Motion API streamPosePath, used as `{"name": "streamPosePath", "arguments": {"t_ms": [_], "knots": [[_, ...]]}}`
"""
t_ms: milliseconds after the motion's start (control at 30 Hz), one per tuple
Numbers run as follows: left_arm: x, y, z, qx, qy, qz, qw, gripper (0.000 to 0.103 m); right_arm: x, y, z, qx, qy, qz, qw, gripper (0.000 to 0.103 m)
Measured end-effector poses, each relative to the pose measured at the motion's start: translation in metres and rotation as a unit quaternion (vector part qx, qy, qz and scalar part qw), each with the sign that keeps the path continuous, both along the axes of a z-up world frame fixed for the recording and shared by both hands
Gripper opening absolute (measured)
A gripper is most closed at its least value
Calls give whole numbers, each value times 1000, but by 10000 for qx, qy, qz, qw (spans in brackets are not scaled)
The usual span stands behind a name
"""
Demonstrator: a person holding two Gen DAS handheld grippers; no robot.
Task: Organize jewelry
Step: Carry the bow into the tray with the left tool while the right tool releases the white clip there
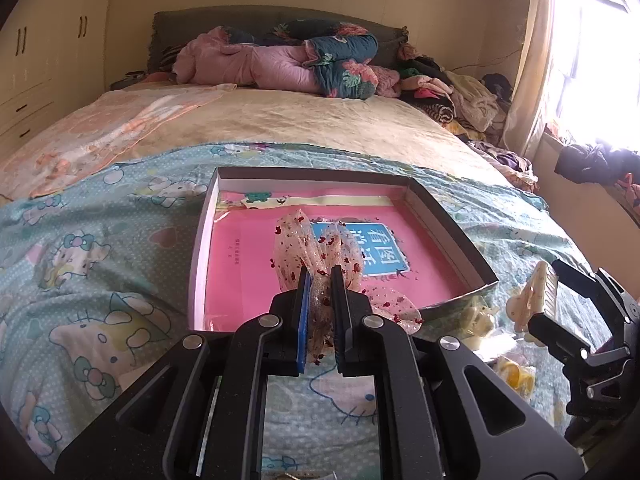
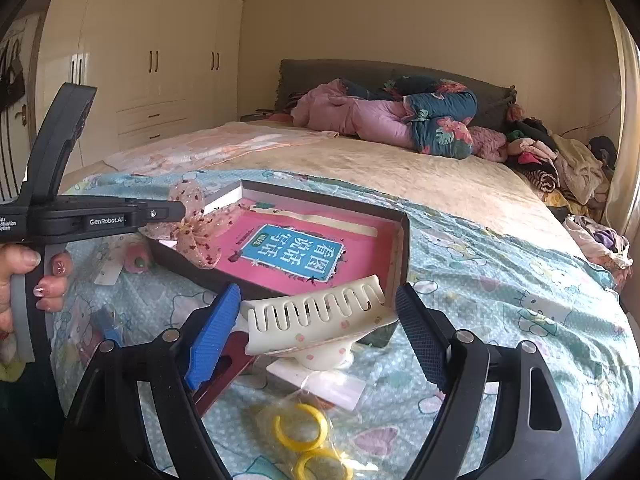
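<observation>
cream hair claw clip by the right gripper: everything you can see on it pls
The cream claw clip looks like glossy plastic with small pink and green flower prints. A row of long rounded teeth points up and away; a rounded hinge sits below. It lies tilted on a clear packet on the Hello Kitty sheet, just in front of the box. The right gripper brackets it, open; contact isn't clear. The left wrist view shows it side-on.
</observation>
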State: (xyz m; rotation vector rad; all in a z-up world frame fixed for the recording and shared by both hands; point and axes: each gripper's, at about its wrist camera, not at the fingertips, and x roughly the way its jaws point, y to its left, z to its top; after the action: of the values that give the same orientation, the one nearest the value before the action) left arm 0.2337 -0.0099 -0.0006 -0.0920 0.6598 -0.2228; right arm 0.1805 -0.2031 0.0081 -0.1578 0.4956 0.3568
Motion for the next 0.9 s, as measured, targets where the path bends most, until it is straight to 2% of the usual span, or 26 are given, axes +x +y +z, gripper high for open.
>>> {"name": "streamPosePath", "arguments": {"t_ms": [400,600,900], "knots": [[38,17,-13,10,161,246,9996,4,73,11,-3,-72,309,-253,9992,77],[48,16,-24,79,243,291,9992,4,106,18,-18,-159,680,-412,9967,77],[54,16,-34,156,312,323,9989,5,134,13,-43,-201,1100,-790,9906,77]]}}
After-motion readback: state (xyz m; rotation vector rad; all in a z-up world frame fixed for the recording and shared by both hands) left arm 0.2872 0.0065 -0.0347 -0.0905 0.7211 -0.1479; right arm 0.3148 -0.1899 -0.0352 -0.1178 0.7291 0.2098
